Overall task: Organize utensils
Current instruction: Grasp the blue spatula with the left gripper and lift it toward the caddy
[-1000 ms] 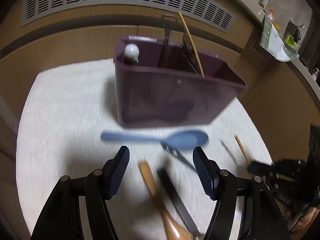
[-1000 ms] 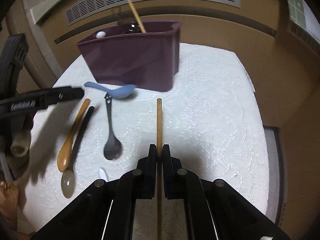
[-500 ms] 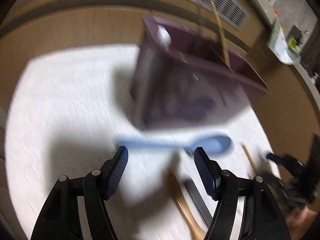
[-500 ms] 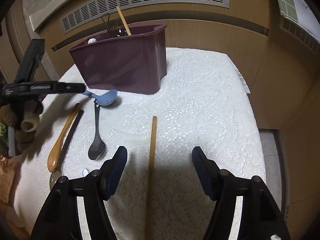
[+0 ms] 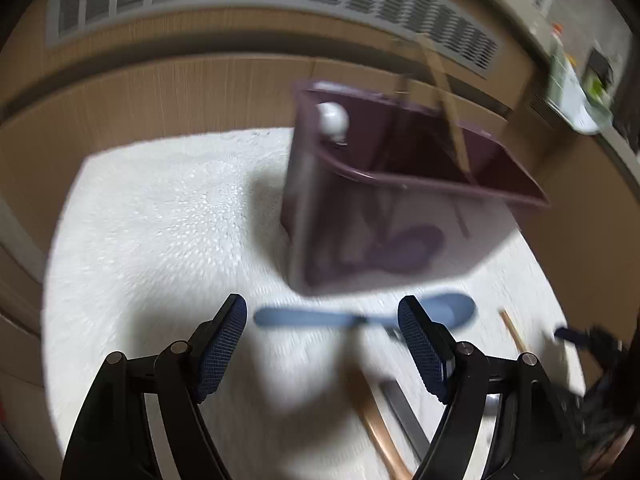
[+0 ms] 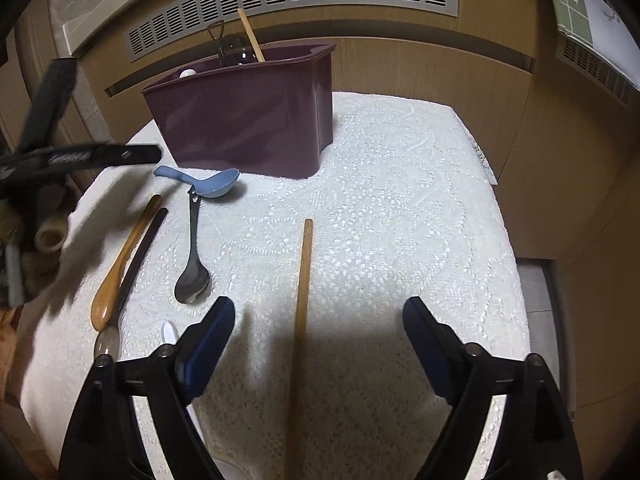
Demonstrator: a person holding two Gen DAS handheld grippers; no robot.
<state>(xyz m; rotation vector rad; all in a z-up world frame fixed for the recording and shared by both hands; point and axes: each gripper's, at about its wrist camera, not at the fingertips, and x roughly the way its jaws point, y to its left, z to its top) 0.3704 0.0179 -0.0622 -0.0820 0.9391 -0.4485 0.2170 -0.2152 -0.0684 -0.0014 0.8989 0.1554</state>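
A purple utensil bin (image 6: 248,120) stands on a white lace tablecloth (image 6: 400,208) and holds several utensils; it also shows in the left wrist view (image 5: 380,216). A blue spoon (image 5: 360,316) lies in front of it, just ahead of my open, empty left gripper (image 5: 320,344); it also shows in the right wrist view (image 6: 204,182). My right gripper (image 6: 316,344) is open over a wooden stick (image 6: 302,300) that lies on the cloth between its jaws. A metal spoon (image 6: 192,264), a wooden spoon (image 6: 120,264) and a dark-handled spoon (image 6: 136,264) lie to the left.
A wooden wall with a vent grille (image 6: 292,8) runs behind the table. The tablecloth's right edge (image 6: 516,240) drops off beside a wooden cabinet. The left gripper's arm (image 6: 72,156) reaches in from the left in the right wrist view. A small white utensil (image 6: 168,330) lies near the right gripper.
My right gripper opened and let go of the wooden stick, which now lies on the cloth. My left gripper swung left and closer to the blue spoon.
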